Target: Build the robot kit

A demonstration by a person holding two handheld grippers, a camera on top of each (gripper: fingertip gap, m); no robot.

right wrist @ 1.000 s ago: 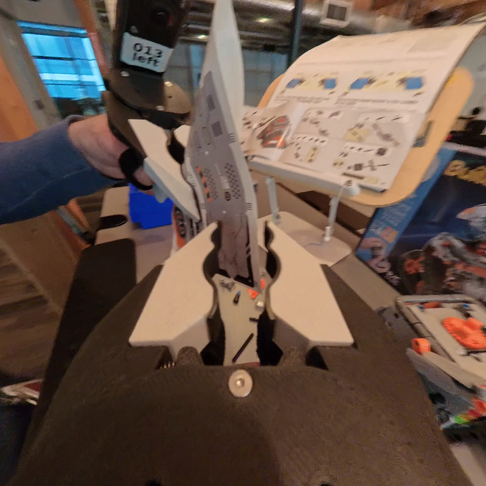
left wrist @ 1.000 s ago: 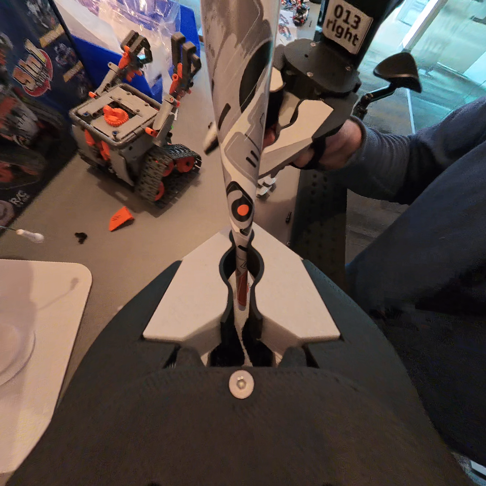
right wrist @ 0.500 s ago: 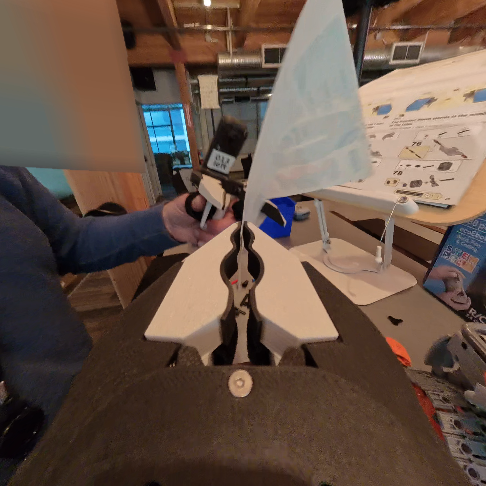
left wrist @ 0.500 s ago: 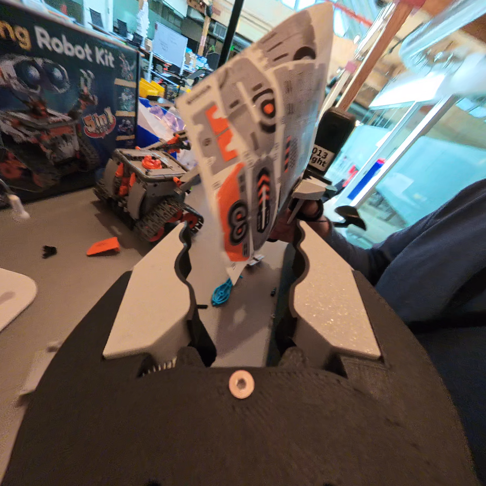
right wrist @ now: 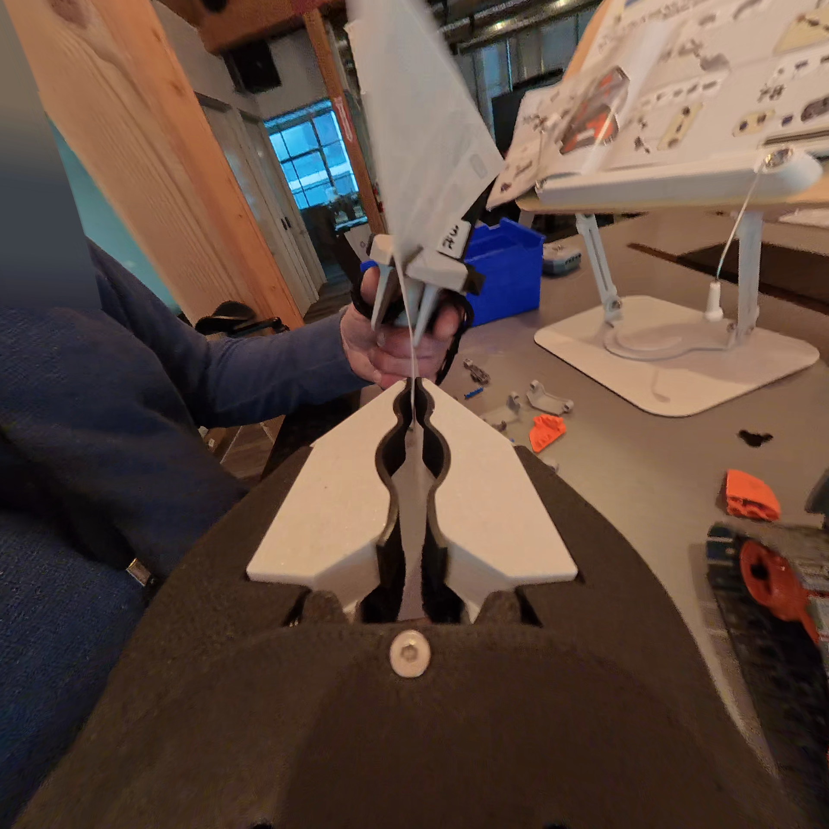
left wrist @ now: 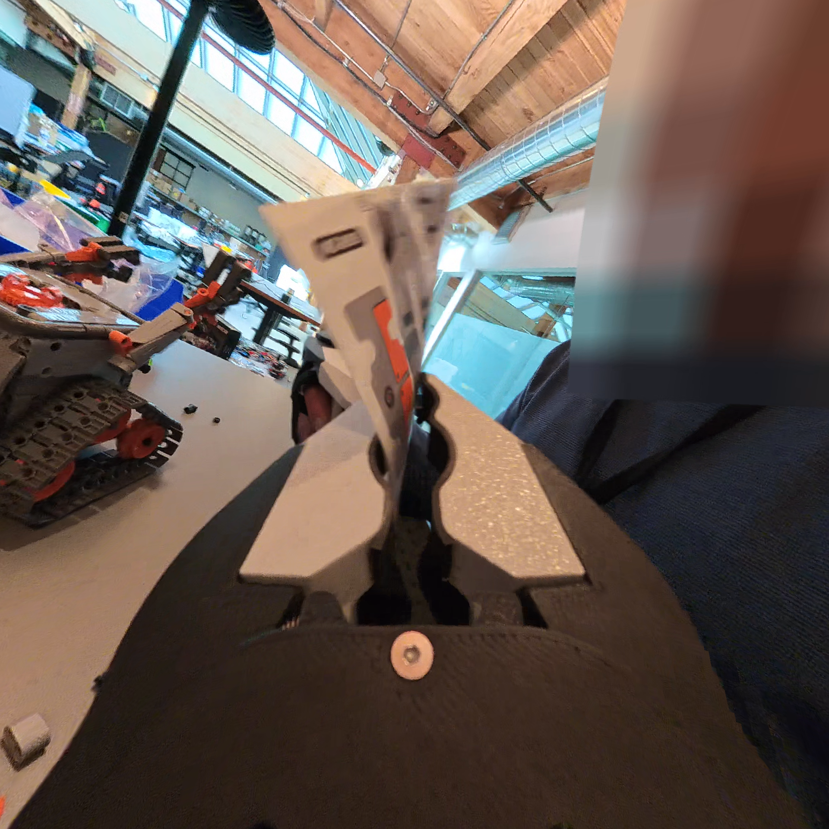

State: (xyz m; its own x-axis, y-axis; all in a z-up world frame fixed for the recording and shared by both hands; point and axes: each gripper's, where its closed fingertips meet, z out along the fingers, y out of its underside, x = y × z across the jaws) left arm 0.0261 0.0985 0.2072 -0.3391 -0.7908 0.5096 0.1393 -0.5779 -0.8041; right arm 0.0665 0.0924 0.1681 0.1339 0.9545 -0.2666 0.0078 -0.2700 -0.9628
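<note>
in the left view the left gripper stands released around the sheet, near the toy, and in the right view the right gripper pinches only its edge, so it may slip.

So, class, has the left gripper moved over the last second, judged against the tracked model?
Yes. The left gripper has dropped and tilted up: the tracked model, seen from above before, now shows side-on, with ceiling beams in view.
</note>
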